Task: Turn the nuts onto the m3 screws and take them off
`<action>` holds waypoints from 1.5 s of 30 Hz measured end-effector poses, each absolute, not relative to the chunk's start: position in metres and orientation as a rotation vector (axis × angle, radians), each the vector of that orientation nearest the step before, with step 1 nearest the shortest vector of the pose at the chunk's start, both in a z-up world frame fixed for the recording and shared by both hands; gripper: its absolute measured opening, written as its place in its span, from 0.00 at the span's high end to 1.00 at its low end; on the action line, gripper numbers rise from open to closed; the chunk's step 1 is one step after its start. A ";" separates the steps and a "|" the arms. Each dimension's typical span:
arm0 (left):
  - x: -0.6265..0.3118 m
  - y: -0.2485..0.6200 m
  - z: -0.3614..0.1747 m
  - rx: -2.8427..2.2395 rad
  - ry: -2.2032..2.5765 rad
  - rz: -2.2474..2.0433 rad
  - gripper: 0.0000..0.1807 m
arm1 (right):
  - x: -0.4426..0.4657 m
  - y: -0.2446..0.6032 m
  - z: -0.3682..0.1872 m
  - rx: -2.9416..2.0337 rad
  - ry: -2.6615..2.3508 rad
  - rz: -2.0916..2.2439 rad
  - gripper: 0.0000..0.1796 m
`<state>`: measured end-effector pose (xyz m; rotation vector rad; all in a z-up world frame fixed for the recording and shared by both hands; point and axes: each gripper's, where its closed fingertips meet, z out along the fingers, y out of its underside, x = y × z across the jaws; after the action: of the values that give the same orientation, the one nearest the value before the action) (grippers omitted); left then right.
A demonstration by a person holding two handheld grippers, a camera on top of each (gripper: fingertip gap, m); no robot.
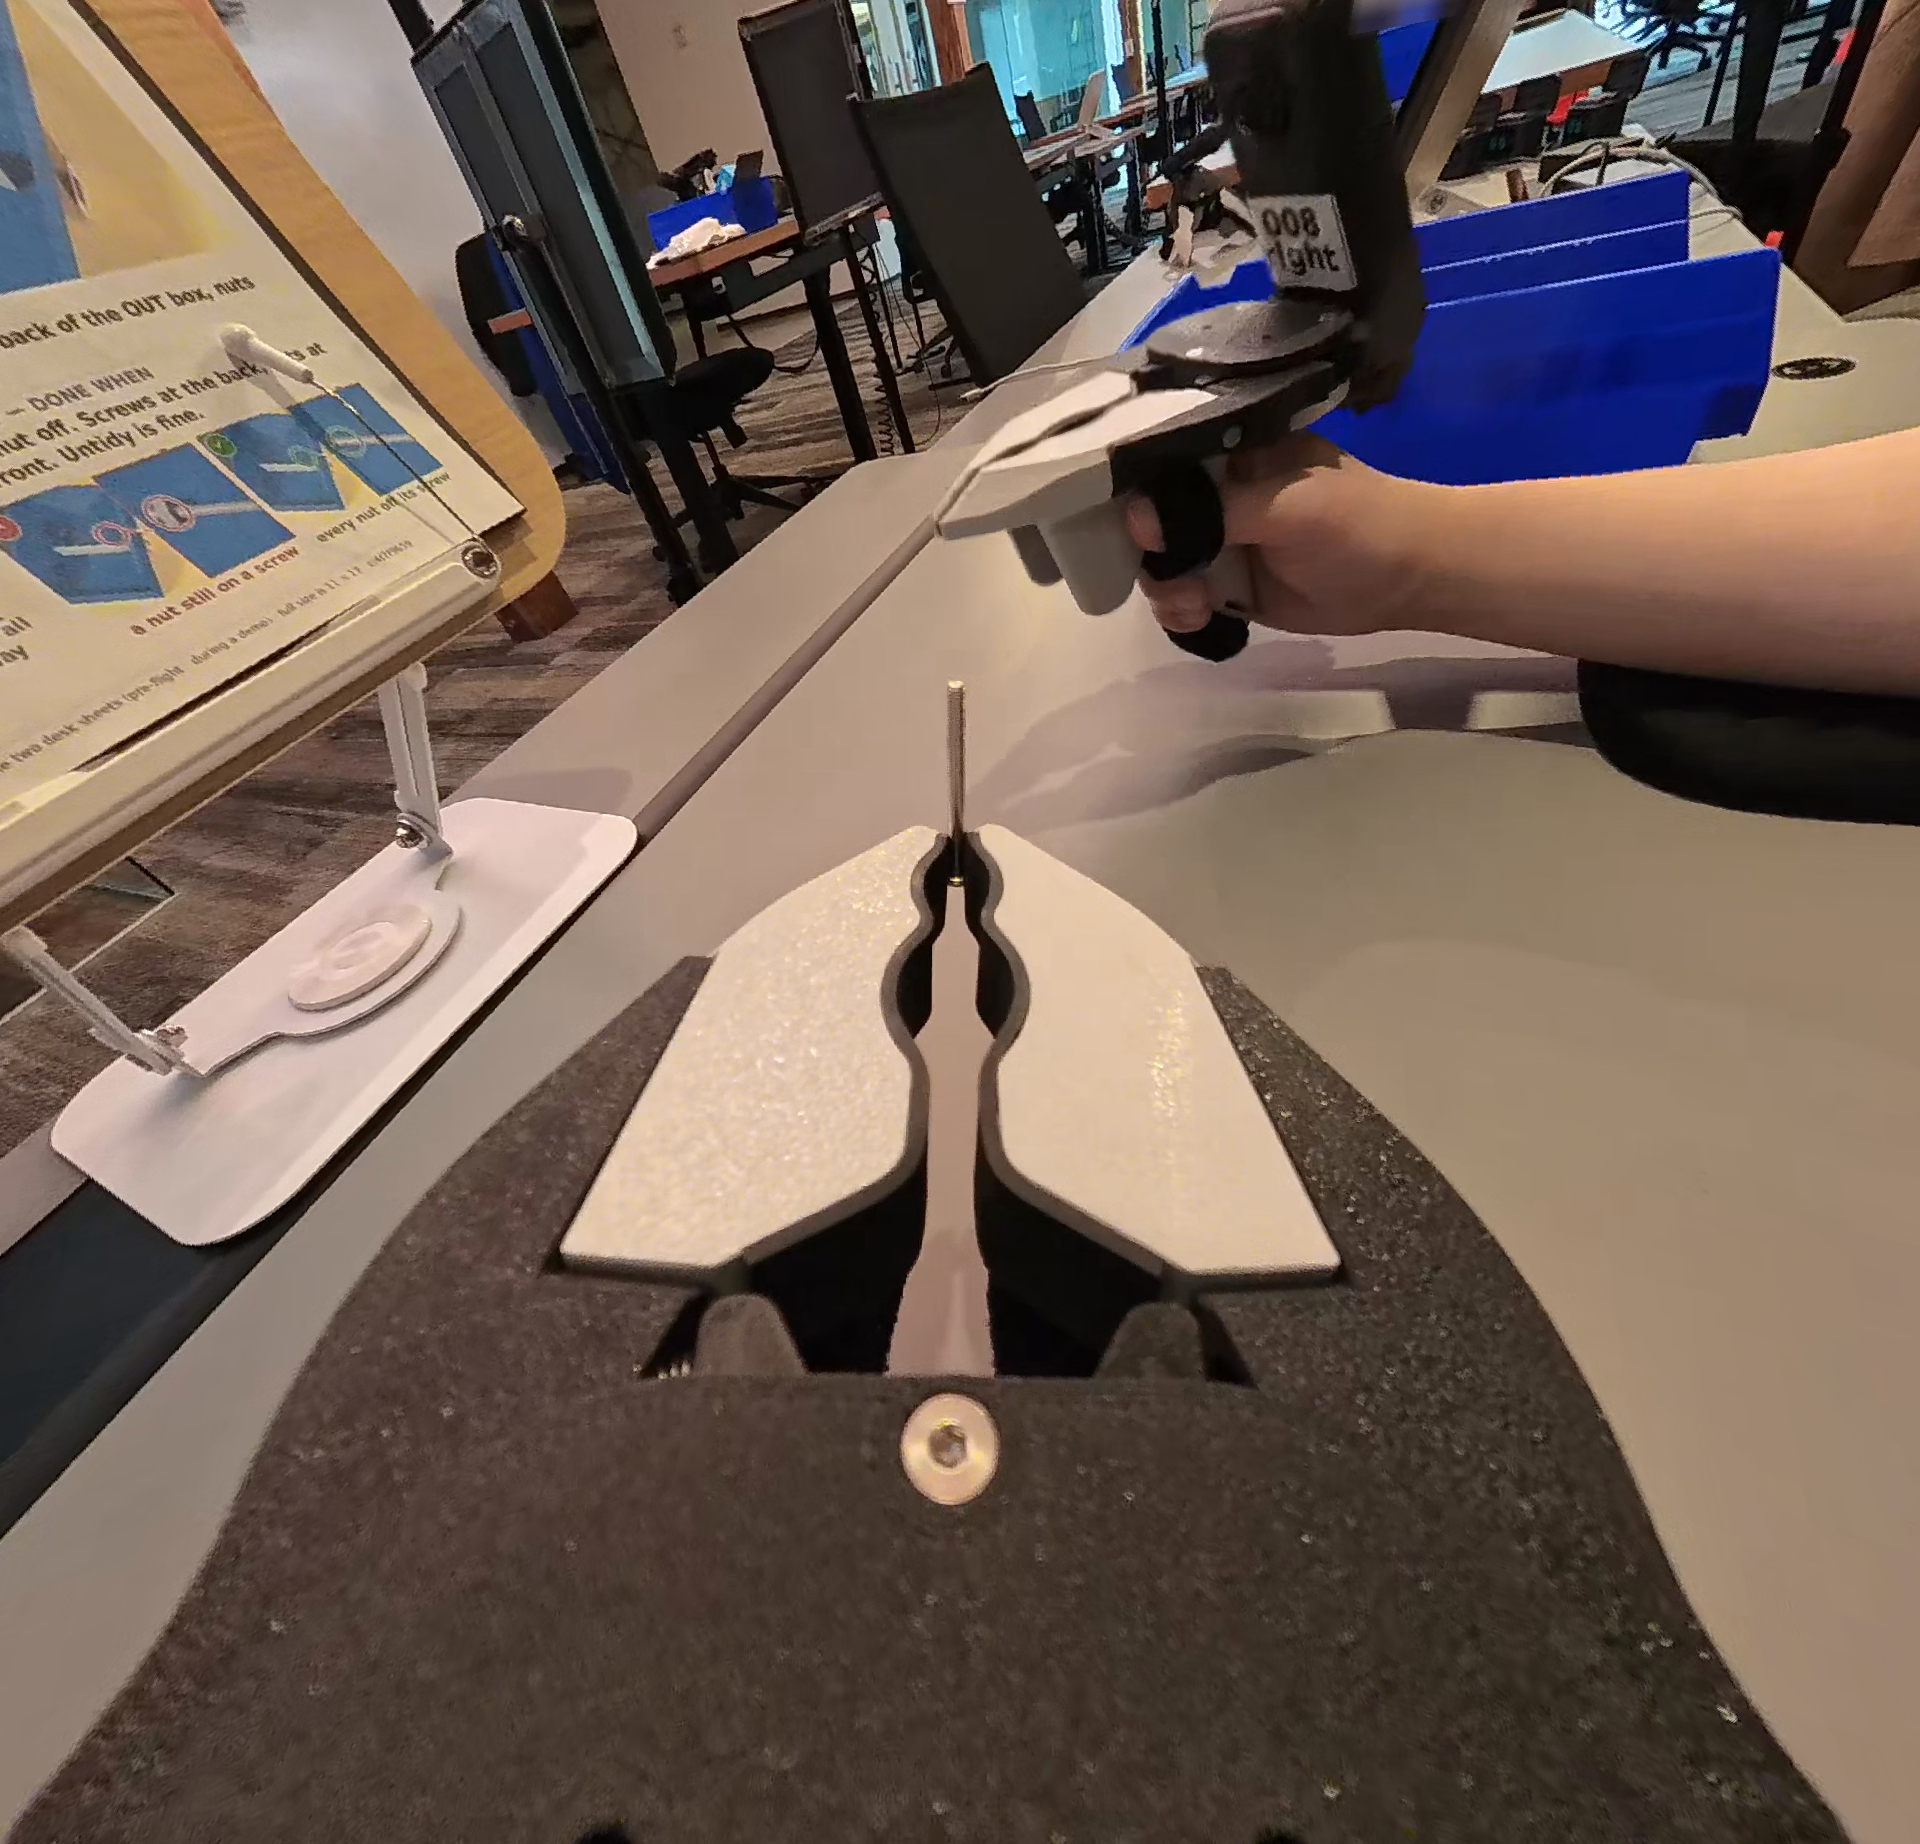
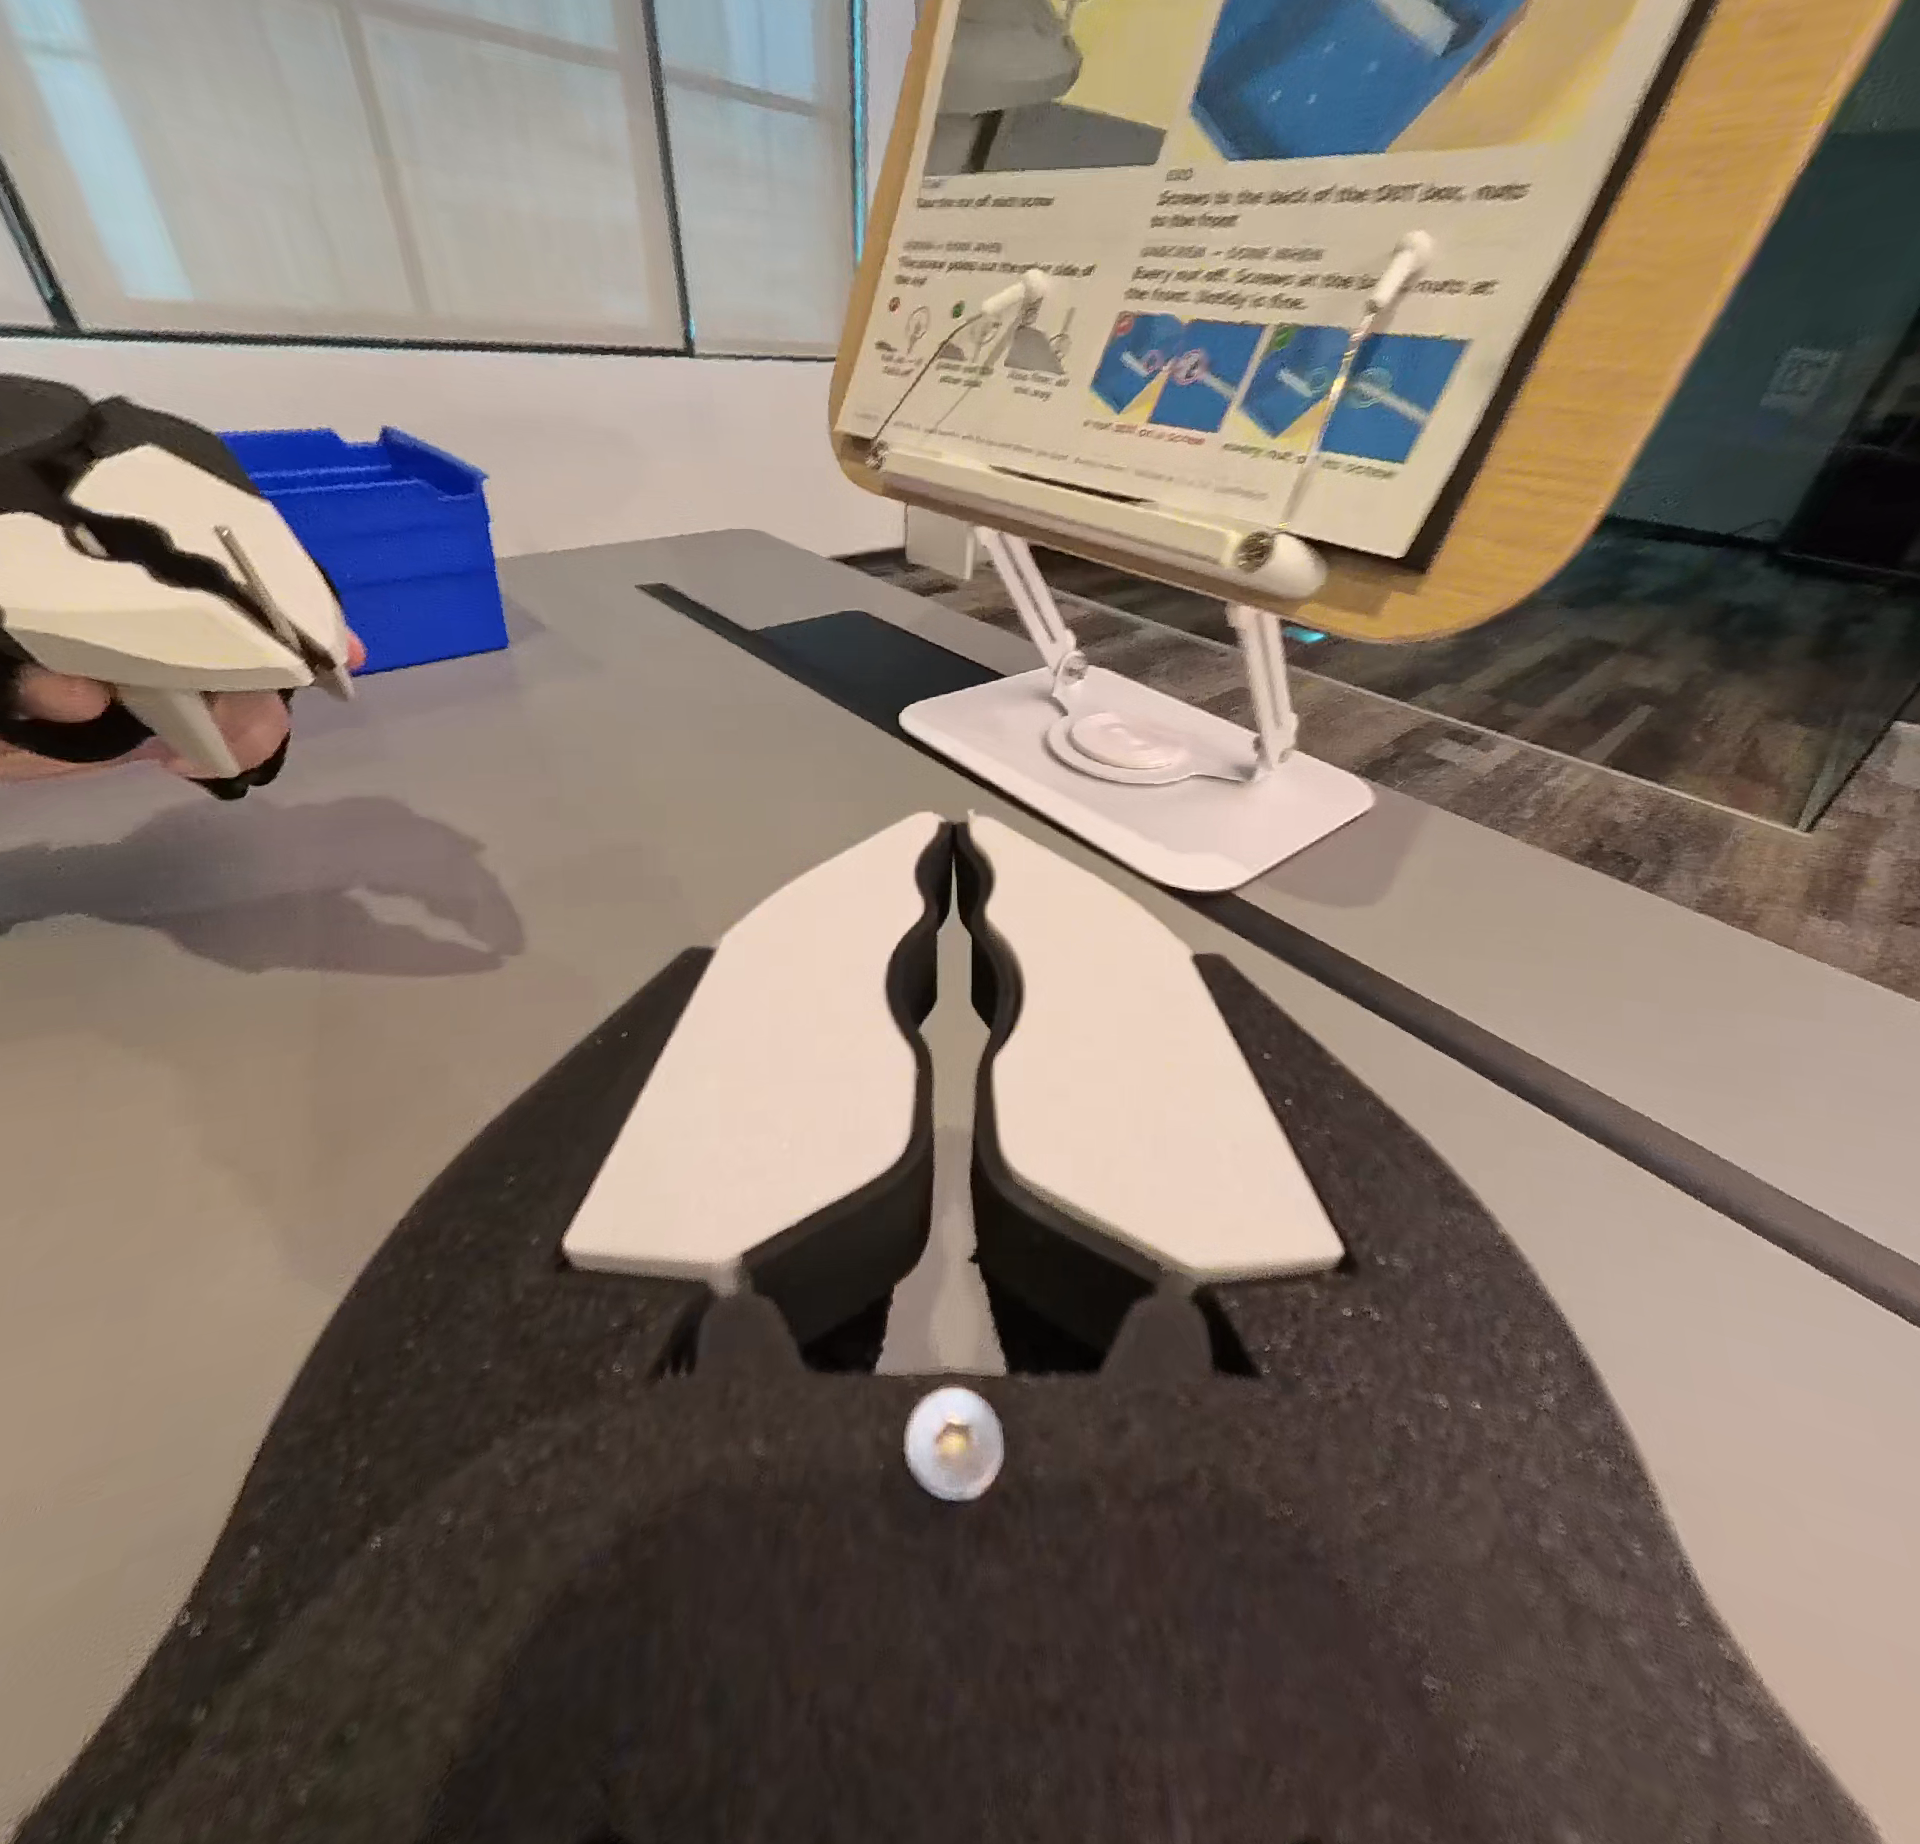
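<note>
My left gripper (image 1: 956, 840) is shut on a thin silver screw (image 1: 955, 755). The screw's shaft sticks out past the fingertips over the grey table (image 1: 1455, 1067). The same gripper (image 2: 330, 674) and screw (image 2: 258, 589) show at the left of the right wrist view. My right gripper (image 2: 954, 830) is shut, its pads meet, and nothing shows between them. In the left wrist view the right gripper (image 1: 951, 521) hangs above the table, beyond and above the screw's tip. No nut shows in either view.
A blue bin (image 1: 1558, 340) stands at the back right of the table, and it also shows in the right wrist view (image 2: 416, 547). A wooden sheet holder (image 2: 1247, 236) on a white base (image 1: 343, 1005) stands at the table's edge. A person's forearm (image 1: 1662, 547) reaches in from the right. There is about 15 cm between the tips of the two grippers.
</note>
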<state>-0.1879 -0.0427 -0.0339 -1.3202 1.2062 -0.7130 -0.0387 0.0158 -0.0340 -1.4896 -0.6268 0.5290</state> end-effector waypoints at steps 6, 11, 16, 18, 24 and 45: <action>-0.187 -0.044 -0.033 -1.312 1.213 -0.711 0.99 | -0.033 0.009 -0.028 -1.470 -0.639 0.537 1.00; -0.190 -0.044 -0.030 -1.306 1.204 -0.718 0.99 | -0.056 -0.026 -0.013 -1.458 -0.883 0.600 1.00; -0.197 -0.041 -0.023 -1.297 1.168 -0.733 0.99 | -0.082 -0.118 0.004 -1.461 -1.249 0.801 1.00; -0.199 -0.041 -0.021 -1.292 1.156 -0.745 0.99 | -0.090 -0.162 -0.014 -1.547 -1.447 0.822 0.99; -0.196 -0.044 -0.018 -1.278 1.156 -0.767 0.99 | -0.074 -0.274 -0.117 -2.024 -1.943 0.593 0.95; -0.194 -0.052 -0.006 -1.231 1.141 -0.825 0.99 | -0.052 -0.320 -0.161 -2.240 -2.004 0.156 0.93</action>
<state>-0.1944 -0.0521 -0.0065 -1.2309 1.1411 -0.8245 -0.0519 -0.3204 -0.1614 -2.2405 -2.0038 0.1562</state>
